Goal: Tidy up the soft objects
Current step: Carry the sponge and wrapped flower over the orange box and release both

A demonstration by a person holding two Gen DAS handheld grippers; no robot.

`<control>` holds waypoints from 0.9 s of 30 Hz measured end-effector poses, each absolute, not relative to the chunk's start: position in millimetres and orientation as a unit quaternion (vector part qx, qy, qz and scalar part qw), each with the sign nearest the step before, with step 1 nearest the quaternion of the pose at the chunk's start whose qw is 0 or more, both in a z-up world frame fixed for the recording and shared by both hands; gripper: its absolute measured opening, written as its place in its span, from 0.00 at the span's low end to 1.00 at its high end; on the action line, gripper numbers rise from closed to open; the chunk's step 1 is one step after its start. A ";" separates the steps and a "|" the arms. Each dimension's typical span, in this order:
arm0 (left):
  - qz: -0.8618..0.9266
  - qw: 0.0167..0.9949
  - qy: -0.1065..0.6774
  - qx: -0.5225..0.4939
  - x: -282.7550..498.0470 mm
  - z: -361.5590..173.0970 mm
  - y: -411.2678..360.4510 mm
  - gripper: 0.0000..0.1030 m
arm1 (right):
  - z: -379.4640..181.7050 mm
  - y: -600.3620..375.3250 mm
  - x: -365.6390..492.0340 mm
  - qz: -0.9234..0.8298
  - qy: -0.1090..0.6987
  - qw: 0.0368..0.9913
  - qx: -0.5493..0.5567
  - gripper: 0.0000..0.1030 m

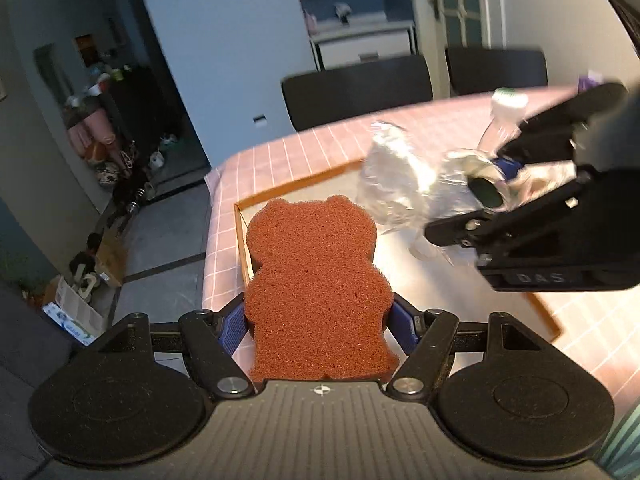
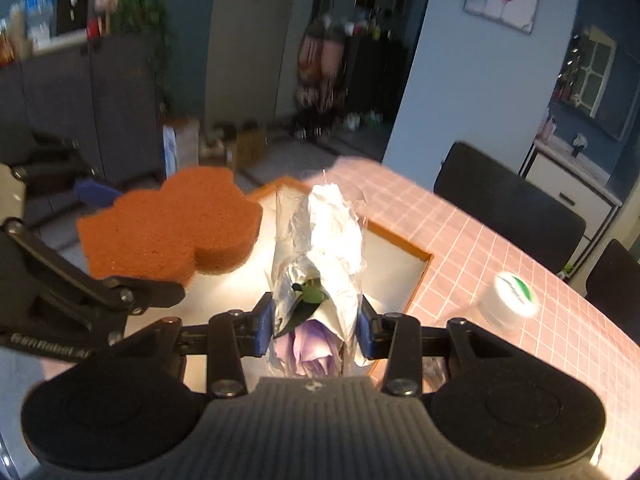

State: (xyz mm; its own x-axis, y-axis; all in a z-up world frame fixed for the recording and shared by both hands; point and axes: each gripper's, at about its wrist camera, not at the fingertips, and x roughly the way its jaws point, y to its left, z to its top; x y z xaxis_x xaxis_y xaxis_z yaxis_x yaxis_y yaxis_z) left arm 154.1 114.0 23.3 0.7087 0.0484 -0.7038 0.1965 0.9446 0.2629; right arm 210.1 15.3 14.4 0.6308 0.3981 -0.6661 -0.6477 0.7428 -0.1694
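Observation:
My left gripper [image 1: 318, 322] is shut on an orange bear-shaped sponge [image 1: 314, 280] and holds it above the near left corner of a wooden-rimmed white tray [image 1: 242, 248]. The sponge [image 2: 172, 228] and left gripper [image 2: 116, 248] also show in the right wrist view. My right gripper [image 2: 316, 330] is shut on a purple flower wrapped in clear and silver film [image 2: 320, 256], held over the tray [image 2: 420, 276]. From the left wrist view the wrapped flower [image 1: 416, 184] hangs in the right gripper [image 1: 492, 196] above the tray.
The tray lies on a table with a pink checked cloth [image 2: 460, 232]. A clear bottle with a white and green cap [image 2: 508, 292] stands on the cloth right of the tray; it shows too in the left view [image 1: 506, 112]. Dark chairs [image 1: 356, 92] stand behind the table.

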 end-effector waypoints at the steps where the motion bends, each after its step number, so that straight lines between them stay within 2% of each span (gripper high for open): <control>1: -0.042 0.906 0.384 0.175 155.8 16.2 117.0 0.80 | 11.3 21.1 219.0 0.293 0.315 0.878 -0.211 0.39; 7: -0.054 0.879 0.400 0.256 183.1 -11.8 123.7 0.80 | -1.6 51.3 252.5 0.290 0.319 0.857 -0.283 0.39; 27: -0.092 0.858 0.412 0.291 217.4 -36.3 128.1 0.81 | -44.5 89.9 320.7 0.248 0.370 0.839 -0.313 0.41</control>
